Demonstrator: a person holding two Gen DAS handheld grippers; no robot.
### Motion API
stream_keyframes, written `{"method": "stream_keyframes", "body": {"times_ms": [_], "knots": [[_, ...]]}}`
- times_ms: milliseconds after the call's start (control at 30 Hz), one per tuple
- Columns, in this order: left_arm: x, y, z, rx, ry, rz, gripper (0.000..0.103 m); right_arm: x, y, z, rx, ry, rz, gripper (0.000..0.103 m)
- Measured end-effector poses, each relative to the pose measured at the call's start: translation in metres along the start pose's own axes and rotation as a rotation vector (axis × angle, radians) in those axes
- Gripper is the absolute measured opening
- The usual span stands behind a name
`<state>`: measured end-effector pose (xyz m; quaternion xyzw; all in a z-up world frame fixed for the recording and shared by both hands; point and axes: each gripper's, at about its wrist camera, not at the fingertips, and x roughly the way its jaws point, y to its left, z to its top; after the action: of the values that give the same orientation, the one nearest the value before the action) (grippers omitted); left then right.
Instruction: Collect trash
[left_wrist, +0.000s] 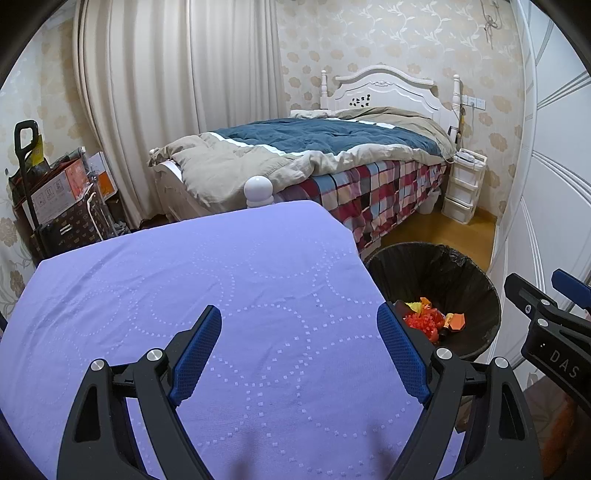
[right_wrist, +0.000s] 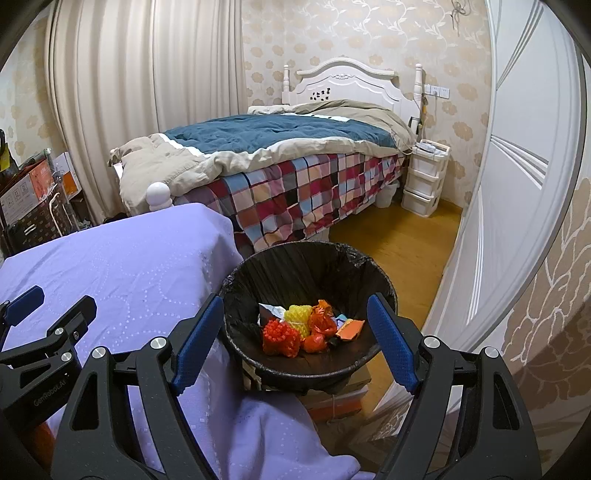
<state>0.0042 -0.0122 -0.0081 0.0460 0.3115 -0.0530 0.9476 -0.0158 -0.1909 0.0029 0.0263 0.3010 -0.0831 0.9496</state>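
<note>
A black-lined trash bin stands on the floor beside the purple-covered table. Inside it lies a pile of trash: red and yellow foam nets, orange wrappers and some paper. My left gripper hangs open over the bare purple cloth, nothing between its blue pads. Above the near rim of the bin my right gripper is open and holds nothing. Each gripper shows at the edge of the other's view: the right one and the left one.
A bed with a blue and beige duvet and a checked sheet stands behind the table. White drawers sit by the headboard. Boxes and a hand cart crowd the left wall. A white door bounds the wood floor on the right.
</note>
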Motion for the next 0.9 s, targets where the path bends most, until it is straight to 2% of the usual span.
{"method": "stream_keyframes", "body": {"times_ms": [900], "knots": [[0.0002, 0.0011, -0.0002, 0.000, -0.001, 0.000, 0.083, 0.0003, 0.0012, -0.0011, 0.000, 0.000, 0.000, 0.078]]}}
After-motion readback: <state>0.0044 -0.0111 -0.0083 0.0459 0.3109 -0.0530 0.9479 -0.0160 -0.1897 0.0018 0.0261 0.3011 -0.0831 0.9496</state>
